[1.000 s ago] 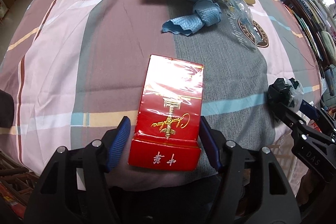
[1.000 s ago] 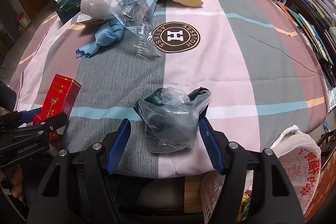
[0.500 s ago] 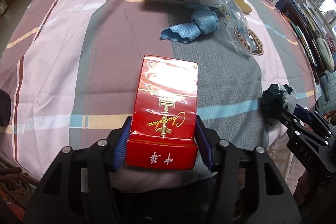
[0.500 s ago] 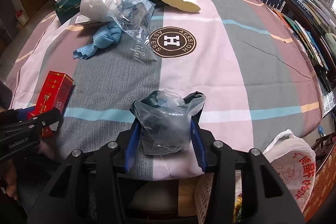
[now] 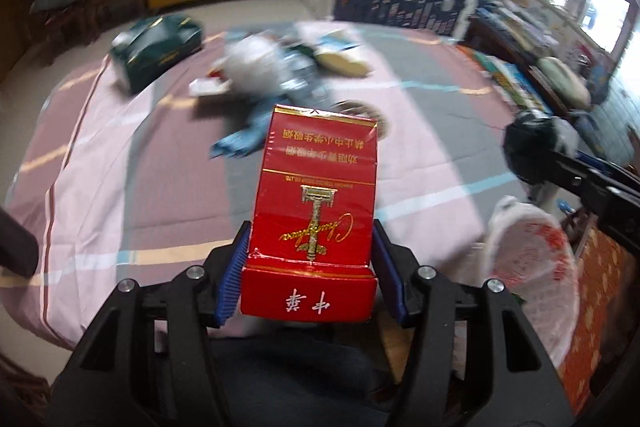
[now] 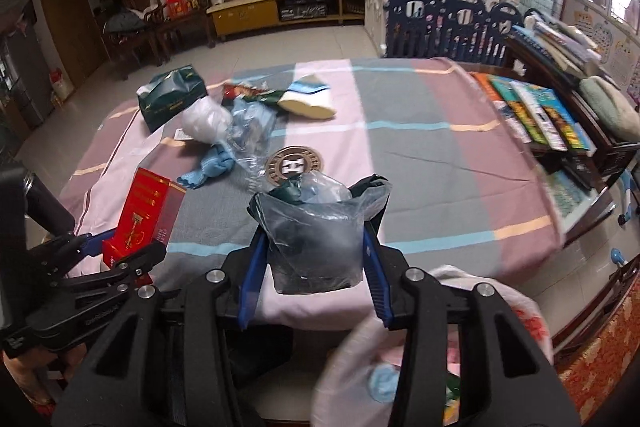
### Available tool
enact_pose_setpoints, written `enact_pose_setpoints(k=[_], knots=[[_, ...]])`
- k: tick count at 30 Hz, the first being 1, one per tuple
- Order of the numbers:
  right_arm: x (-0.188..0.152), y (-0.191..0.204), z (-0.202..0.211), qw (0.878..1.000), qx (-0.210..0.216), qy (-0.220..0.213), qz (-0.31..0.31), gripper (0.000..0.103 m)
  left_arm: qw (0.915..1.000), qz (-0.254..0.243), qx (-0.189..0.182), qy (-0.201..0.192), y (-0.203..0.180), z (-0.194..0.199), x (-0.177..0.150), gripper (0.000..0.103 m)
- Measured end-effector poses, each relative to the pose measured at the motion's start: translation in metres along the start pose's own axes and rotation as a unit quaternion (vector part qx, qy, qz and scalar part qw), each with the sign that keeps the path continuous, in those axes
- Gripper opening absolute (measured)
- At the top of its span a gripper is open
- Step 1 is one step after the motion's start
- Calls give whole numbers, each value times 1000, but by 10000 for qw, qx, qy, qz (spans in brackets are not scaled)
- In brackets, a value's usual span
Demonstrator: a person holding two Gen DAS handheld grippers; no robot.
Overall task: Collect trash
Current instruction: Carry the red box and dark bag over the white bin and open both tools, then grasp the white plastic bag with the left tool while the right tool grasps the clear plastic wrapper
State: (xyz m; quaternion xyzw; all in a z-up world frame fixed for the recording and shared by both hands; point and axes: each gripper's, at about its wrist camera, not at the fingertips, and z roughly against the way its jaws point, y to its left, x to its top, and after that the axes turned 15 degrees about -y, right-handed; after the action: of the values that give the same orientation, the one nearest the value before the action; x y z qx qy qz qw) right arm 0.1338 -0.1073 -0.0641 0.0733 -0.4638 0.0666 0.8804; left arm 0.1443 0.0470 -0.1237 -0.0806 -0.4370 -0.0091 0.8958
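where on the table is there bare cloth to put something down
Bare: the right half of the tablecloth, from the round logo toward the books. Also the left strip below the green tissue box. Crowded: the far-left cluster around the white bag and blue cloth.

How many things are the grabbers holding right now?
2. The left gripper clamps a red box, lifted above the table edge. The right gripper squeezes a crumpled plastic bag, also lifted.
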Motion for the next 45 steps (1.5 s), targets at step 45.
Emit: enact_pose_setpoints(k=[45], knots=[[-65, -140, 55, 9860, -890, 594, -1276, 76, 9976, 522, -116, 432, -38, -43, 2, 65]])
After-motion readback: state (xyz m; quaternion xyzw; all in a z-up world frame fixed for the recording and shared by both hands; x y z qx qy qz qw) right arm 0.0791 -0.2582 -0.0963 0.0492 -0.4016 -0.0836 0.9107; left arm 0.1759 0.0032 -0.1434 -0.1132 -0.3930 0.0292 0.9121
